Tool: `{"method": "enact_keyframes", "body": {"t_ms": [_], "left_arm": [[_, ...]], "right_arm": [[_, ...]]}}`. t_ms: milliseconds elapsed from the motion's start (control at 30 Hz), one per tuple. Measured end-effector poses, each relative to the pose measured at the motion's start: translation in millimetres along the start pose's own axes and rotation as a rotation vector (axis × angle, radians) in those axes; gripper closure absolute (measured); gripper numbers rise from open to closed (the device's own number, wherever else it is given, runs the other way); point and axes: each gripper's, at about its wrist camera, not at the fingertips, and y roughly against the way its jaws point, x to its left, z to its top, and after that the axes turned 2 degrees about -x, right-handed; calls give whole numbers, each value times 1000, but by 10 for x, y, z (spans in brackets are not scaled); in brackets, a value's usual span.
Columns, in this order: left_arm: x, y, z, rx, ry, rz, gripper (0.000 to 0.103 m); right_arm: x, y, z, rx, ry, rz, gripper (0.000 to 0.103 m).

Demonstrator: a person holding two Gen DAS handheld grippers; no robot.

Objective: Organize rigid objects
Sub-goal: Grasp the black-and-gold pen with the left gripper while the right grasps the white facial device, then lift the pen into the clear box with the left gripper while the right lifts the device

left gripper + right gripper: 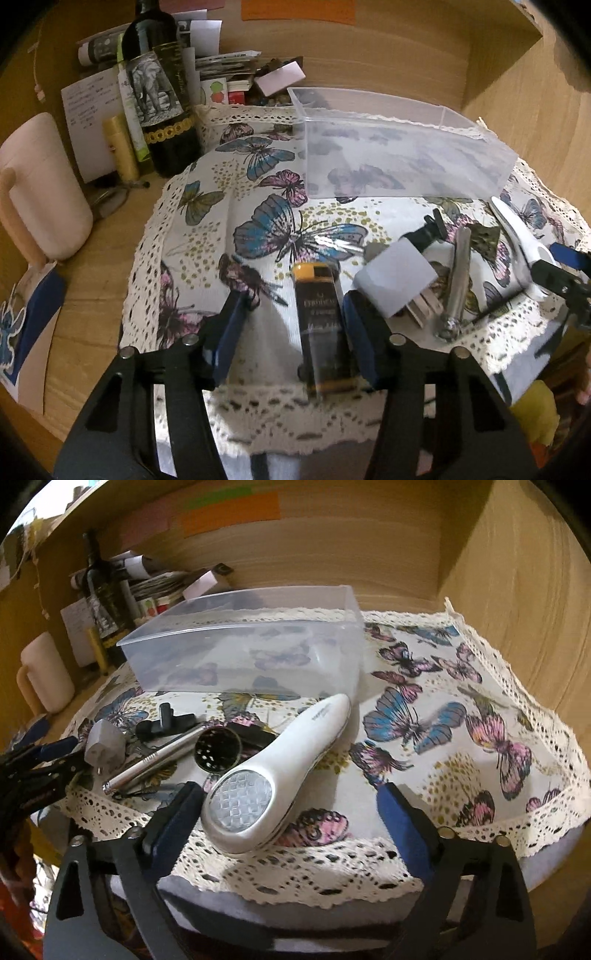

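A clear plastic bin (402,147) stands at the back of the butterfly cloth; it also shows in the right wrist view (243,646). My left gripper (291,328) is open around a black and orange tube (323,328) lying on the cloth. Beside it lie a white plug adapter (395,280), a silver pen-like rod (456,280) and a black clip (430,225). My right gripper (291,812) is open, its jaws either side of a white hand-held lamp (280,764). A dark round grille cap (218,749) lies left of the lamp.
A wine bottle (162,96), papers and a gold tube (120,147) crowd the back left. A pink jug (40,192) stands at the left. Wooden walls close the back and right (517,590). The cloth's lace edge (314,867) hangs over the front.
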Motion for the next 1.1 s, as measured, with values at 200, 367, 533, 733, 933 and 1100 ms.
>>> {"method": "enact_keyframes", "body": {"t_ms": [200, 367, 533, 733, 933, 1100], "left_arm": [[30, -25, -15, -40, -8, 37, 66], [175, 18, -5, -27, 31, 19, 83], [230, 82, 42, -23, 52, -5, 93], [112, 210, 154, -67, 24, -47, 93], [-14, 366, 379, -135, 8, -79, 93], [-90, 489, 622, -191, 2, -108, 93]], "right_arm": [[-36, -81, -22, 14, -17, 6, 47], [72, -118, -76, -1, 49, -39, 59], [-66, -25, -62, -16, -20, -20, 63], [-250, 327, 76, -111, -51, -44, 65], [-319, 604, 292, -235, -54, -46, 66], [-325, 730, 510, -315, -48, -61, 66]]}}
